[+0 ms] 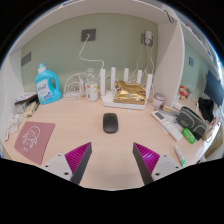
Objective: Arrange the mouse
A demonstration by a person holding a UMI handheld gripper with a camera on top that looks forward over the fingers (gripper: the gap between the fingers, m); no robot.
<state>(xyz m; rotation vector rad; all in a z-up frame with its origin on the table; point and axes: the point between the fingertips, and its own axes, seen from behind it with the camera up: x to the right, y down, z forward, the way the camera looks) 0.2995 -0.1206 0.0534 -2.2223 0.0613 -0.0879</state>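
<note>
A dark grey mouse (pixel 110 123) lies on the light wooden desk (pixel 85 135), straight ahead of my fingers and a short way beyond them. My gripper (pixel 112 157) is open, its two magenta pads (pixel 78 158) spread wide with bare desk between them. Nothing is held.
A pink mouse mat (pixel 36 139) lies at the left. A blue detergent bottle (pixel 47 85), clear jars (pixel 90 86), a white router (pixel 128 90) with a gold box (pixel 130 96) stand along the back wall. Clutter of small devices (pixel 188 122) fills the right side.
</note>
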